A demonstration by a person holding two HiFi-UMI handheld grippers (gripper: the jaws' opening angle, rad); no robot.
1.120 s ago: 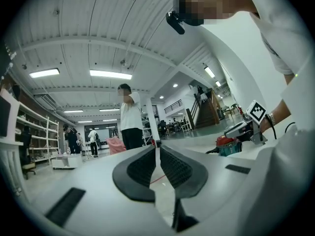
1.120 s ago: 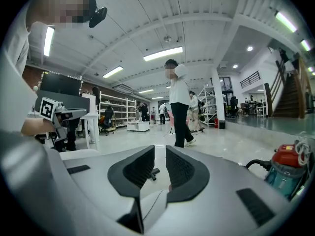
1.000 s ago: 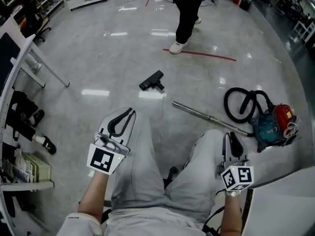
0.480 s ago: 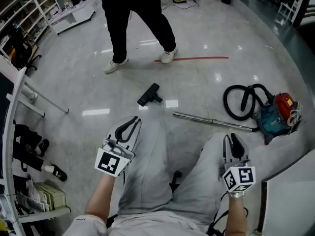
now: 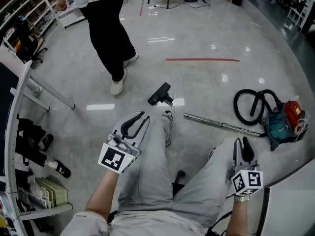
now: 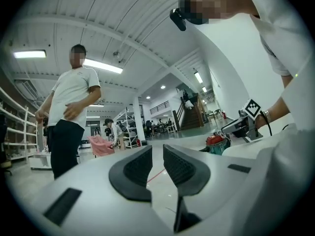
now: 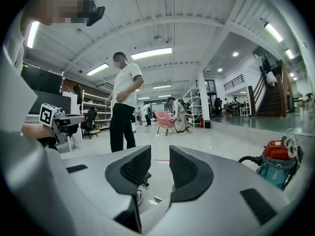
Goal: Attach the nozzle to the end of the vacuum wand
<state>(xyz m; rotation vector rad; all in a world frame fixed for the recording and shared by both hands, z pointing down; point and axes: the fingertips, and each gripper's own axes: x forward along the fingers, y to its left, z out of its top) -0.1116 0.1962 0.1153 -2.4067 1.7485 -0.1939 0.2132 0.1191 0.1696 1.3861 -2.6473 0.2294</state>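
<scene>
The black nozzle (image 5: pixel 161 94) lies on the grey floor ahead of my knees. The metal wand (image 5: pixel 221 125) lies apart from it to the right, its far end running to the black hose (image 5: pixel 251 107) of a red and teal vacuum (image 5: pixel 283 124). My left gripper (image 5: pixel 135 124) hovers over my left thigh, well short of the nozzle. Its jaws are opening, with a narrow gap and nothing between them (image 6: pixel 157 163). My right gripper (image 5: pixel 243 149) sits above my right knee near the wand. Its jaws (image 7: pixel 160 168) are also opening and hold nothing.
A person in black trousers (image 5: pixel 110 33) stands on the floor beyond the nozzle at the upper left. Shelves (image 5: pixel 29 181) and a white rack leg (image 5: pixel 49 95) line the left side. A red floor line (image 5: pixel 202 60) runs further off, and a white surface (image 5: pixel 295 200) is at the lower right.
The standing person has walked from the top centre to the upper left. My left gripper has moved forward along my thigh, and both jaw gaps look slightly wider. My shoe now shows.
</scene>
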